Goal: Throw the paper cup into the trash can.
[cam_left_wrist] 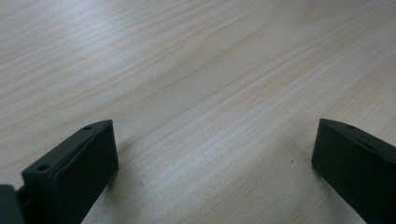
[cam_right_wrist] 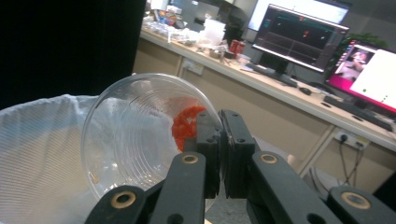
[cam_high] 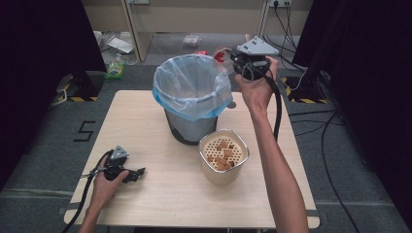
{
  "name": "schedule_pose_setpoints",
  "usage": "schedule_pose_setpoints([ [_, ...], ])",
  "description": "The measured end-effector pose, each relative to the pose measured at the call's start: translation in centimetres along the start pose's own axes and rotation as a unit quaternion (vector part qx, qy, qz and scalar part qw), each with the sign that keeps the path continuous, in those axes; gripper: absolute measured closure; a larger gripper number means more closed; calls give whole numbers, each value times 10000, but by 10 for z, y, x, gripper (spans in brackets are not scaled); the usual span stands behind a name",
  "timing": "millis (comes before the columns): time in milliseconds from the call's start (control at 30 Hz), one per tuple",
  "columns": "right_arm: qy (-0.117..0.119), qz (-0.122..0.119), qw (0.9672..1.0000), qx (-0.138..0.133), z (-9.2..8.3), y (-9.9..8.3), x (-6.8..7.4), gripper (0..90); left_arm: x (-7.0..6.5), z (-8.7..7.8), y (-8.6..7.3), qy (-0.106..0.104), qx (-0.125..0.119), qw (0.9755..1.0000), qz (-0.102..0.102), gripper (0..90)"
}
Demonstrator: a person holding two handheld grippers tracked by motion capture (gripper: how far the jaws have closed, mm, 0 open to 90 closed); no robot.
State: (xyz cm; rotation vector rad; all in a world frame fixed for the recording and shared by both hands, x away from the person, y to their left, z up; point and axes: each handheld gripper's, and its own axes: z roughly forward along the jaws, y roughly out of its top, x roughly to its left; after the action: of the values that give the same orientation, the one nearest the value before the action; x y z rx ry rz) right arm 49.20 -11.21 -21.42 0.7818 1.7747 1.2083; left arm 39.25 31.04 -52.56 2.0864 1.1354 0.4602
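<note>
Over bag-lined bin (cam_high: 192,90) — clear ribbed cup (cam_right_wrist: 140,135) rim-pinched by R gripper (cam_right_wrist: 223,140); L gripper (cam_left_wrist: 210,163) agape.

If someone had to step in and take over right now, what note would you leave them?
Right tool: shut on the rim of a clear plastic cup, held tipped on its side above the lined bin. Something red clings inside the cup.
Left tool: open, holding nothing, resting low on the wooden table near the person's left hand side.
A beige container with a perforated insert and brown bits stands in front of the bin.
Done: cup lifted and tilted over the bin.
Left, probably: empty or drop the cup, then deal with the container.
</note>
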Motion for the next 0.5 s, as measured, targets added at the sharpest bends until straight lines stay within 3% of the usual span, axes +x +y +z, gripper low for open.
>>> schedule_pose_setpoints([
  [200,278,-36,9996,96,15,3,10,871,0,0,0,0,-1,10000,-2,0],
  [500,469,-72,9984,309,34,1,23,834,0,0,0,13,2,10000,21,0],
])
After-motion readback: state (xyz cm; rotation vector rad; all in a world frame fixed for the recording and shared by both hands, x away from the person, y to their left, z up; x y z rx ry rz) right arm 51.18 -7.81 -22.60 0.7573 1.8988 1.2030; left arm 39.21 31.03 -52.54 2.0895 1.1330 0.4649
